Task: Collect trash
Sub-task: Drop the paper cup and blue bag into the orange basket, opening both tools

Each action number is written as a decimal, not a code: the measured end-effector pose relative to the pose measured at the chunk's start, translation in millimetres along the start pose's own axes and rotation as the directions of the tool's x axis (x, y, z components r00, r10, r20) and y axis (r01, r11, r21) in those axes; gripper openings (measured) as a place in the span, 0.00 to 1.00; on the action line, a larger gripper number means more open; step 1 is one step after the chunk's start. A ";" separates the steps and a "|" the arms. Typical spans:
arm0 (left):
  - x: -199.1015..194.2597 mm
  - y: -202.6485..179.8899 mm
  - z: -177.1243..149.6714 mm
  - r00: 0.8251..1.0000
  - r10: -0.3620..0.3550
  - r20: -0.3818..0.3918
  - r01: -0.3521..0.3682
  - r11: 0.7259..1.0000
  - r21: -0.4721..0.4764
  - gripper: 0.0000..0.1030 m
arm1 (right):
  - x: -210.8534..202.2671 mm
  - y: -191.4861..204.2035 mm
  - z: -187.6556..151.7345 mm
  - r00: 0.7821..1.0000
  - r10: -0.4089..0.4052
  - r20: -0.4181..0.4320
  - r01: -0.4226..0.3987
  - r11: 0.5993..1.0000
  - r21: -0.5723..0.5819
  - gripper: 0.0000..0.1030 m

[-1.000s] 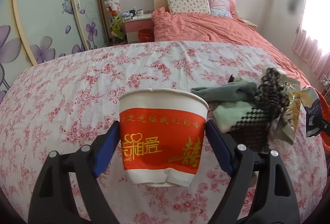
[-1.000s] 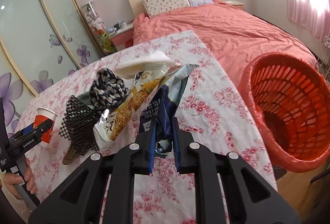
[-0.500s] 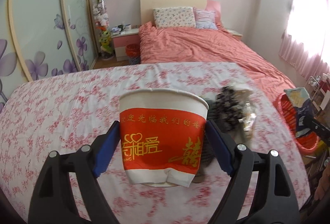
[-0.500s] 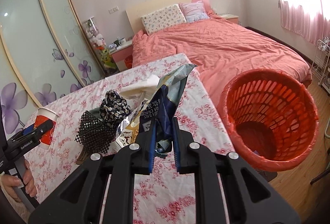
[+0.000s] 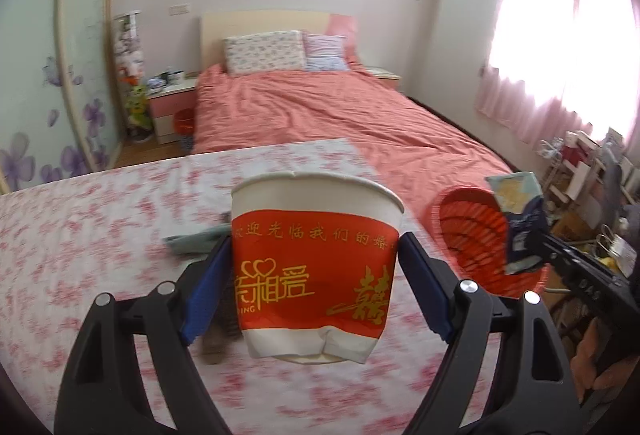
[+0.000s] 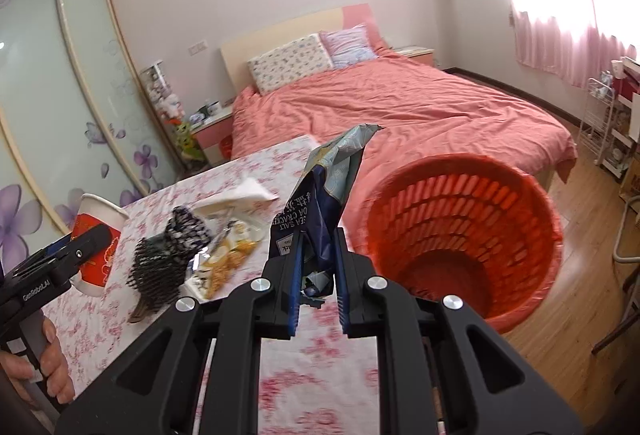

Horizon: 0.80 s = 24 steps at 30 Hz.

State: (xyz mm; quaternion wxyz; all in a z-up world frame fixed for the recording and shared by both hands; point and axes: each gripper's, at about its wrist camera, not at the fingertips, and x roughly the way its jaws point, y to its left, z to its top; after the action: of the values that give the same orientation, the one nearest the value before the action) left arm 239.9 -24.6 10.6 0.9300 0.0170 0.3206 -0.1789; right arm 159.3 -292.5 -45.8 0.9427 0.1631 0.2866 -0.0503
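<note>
Orange plastic mesh marks the goal: a wastebasket (image 6: pixel 460 235) stands on the wooden floor just beside the flowered table (image 6: pixel 316 387), and nothing can be made out inside it. Both tools are loaded and neither load is binned yet. The right gripper (image 6: pixel 318 277) has its jaws pinched together on the lower end of a blue cracker bag (image 6: pixel 320 203), which sticks upright above the table edge, near the basket's rim but not over its mouth. The left gripper (image 5: pixel 316 283) has its jaws spread wide and pressed against both sides of a red-and-white paper cup (image 5: pixel 316 267), held upright above the tablecloth and farther from the basket. Left on the table, well apart from the basket, is a heap: a black net (image 6: pixel 154 275), a dark patterned cloth (image 6: pixel 188 231), a yellow snack wrapper (image 6: pixel 224 263) and a white tissue (image 6: pixel 244 195). By this showing the clean-up is at an early stage, with two drops pending and the heap to follow.
</note>
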 end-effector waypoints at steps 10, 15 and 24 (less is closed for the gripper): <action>46.2 -102.9 7.1 0.981 -0.189 -0.045 0.191 0.980 0.055 0.78 | 0.7 -70.8 8.2 0.996 -0.088 0.021 0.086 0.993 0.084 0.14; 77.2 -150.7 11.1 0.964 -0.254 -0.074 0.260 0.962 0.087 0.78 | 11.8 -105.1 13.7 0.993 -0.113 0.012 0.110 0.984 0.140 0.14; 145.5 -203.3 16.3 0.947 -0.287 -0.147 0.303 0.947 0.108 0.79 | 44.4 -140.9 16.4 0.990 -0.137 -0.023 0.139 0.973 0.184 0.17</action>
State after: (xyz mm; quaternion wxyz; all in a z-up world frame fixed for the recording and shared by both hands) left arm 286.0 -264.0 -47.2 0.8670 0.0403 0.3667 -0.3351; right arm 178.3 -430.8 -97.0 0.9162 0.2301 0.2958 -0.1415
